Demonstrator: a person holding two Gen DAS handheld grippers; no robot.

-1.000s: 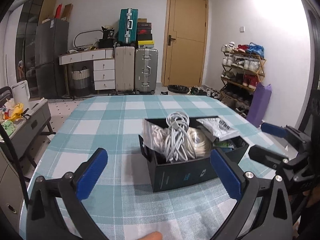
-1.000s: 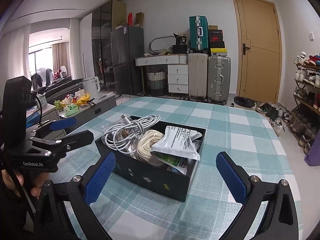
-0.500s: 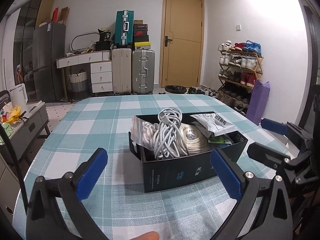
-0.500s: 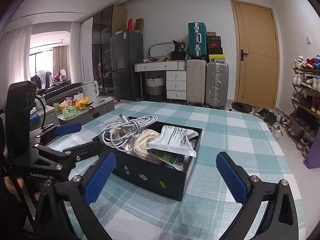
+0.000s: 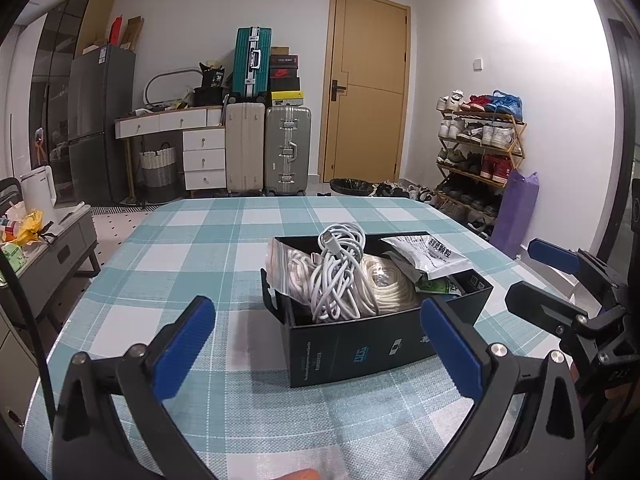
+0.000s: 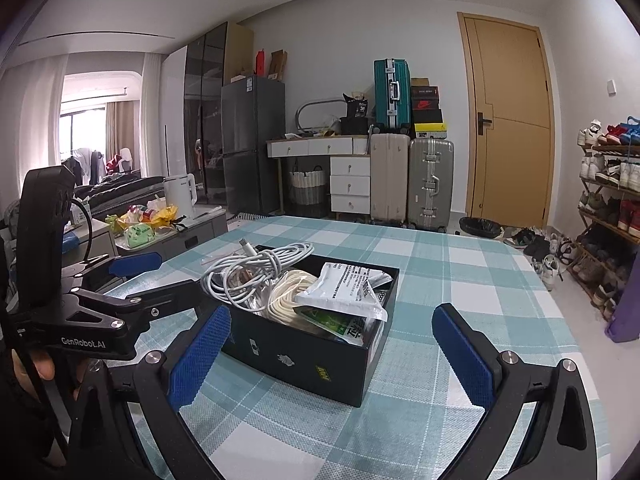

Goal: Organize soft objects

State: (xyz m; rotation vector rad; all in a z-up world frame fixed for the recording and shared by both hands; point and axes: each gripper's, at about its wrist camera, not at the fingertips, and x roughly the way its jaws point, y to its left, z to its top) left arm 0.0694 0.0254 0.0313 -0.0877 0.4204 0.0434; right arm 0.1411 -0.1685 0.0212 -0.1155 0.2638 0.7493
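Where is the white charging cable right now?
In the left wrist view, the white cable sits piled in the black box on the checked table, left of the rope coil.

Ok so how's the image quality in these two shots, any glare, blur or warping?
Left wrist view: heavy fisheye bending, dark corners, wall at upper right washed out, box sharp. Right wrist view: same warping, bright window blown out at left, cables and packet clear, no motion blur.
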